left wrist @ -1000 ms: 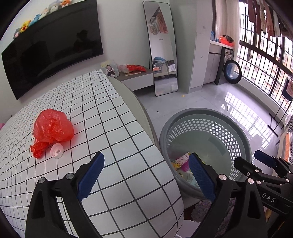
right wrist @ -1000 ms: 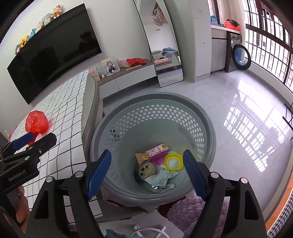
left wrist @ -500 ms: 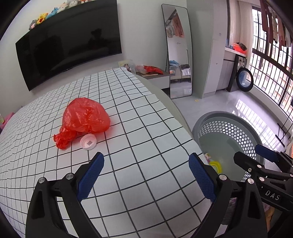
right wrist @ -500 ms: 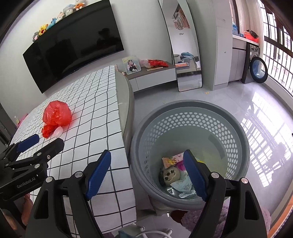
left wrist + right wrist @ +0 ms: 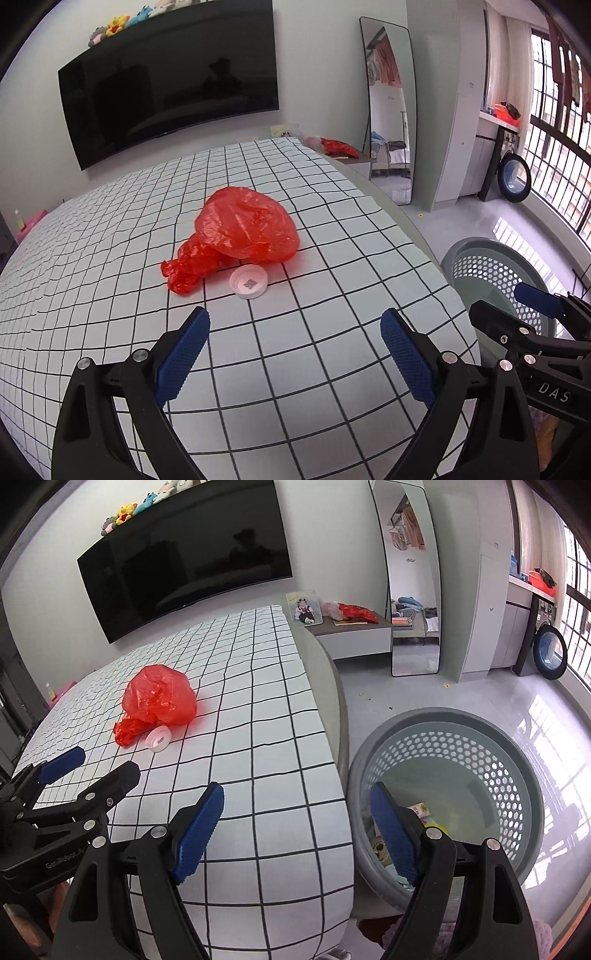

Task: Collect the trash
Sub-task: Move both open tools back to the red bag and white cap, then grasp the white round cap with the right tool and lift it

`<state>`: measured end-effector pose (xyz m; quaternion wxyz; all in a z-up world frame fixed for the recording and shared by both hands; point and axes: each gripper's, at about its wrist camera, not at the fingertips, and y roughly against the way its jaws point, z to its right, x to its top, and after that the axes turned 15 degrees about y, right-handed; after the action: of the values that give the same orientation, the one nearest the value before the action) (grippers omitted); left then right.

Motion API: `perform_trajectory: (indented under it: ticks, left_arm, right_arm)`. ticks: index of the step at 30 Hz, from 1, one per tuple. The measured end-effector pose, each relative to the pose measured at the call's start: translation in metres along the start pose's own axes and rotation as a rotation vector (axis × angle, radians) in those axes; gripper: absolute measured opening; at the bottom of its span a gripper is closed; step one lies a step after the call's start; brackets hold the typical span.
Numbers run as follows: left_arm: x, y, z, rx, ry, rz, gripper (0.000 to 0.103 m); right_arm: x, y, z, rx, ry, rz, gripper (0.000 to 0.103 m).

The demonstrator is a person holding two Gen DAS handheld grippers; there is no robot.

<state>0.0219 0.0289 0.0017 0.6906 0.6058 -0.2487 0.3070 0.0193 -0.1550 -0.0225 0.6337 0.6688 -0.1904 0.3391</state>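
Red plastic bag [image 5: 245,225] is lying crumpled on the bed [image 5: 332,369], straight ahead of the left claw [image 5: 295,350] and well beyond its fingertips, with its twisted neck trailing toward the claw's left side. White round cap [image 5: 248,282] is sitting open side up just in front of the bag, touching or nearly touching its edge, between the bag and the left claw. That claw is hanging over the white, black-gridded bed cover with its blue-padded fingers [image 5: 183,354] spread wide and gripping nothing. Right claw [image 5: 297,830] is likewise spread apart and carrying nothing; its left finger is hovering over the bed's edge while its right finger is lying over the rim of the grey perforated basket [image 5: 517,775] standing on the floor just beside the bed. Inside the basket, partly hidden behind that right finger, several bits of trash [image 5: 419,806] are showing at the bottom, too covered to make out clearly. From the right claw, the bag and cap are lying ahead and off to the left, beyond the left claw's tips. Large dark television [image 5: 166,92] is hanging on the wall past the bed, and a tall mirror [image 5: 389,122] is leaning ahead to the right
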Motion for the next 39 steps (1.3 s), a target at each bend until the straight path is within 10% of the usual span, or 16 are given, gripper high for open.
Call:
perform_trajectory:
  ticks: [39]
  left_arm:
    - [0.026,-0.043,-0.149,0.216,0.196,-0.006,0.092]
  right_arm:
    - [0.091,-0.142,-0.140,0.213,0.248,-0.179,0.077]
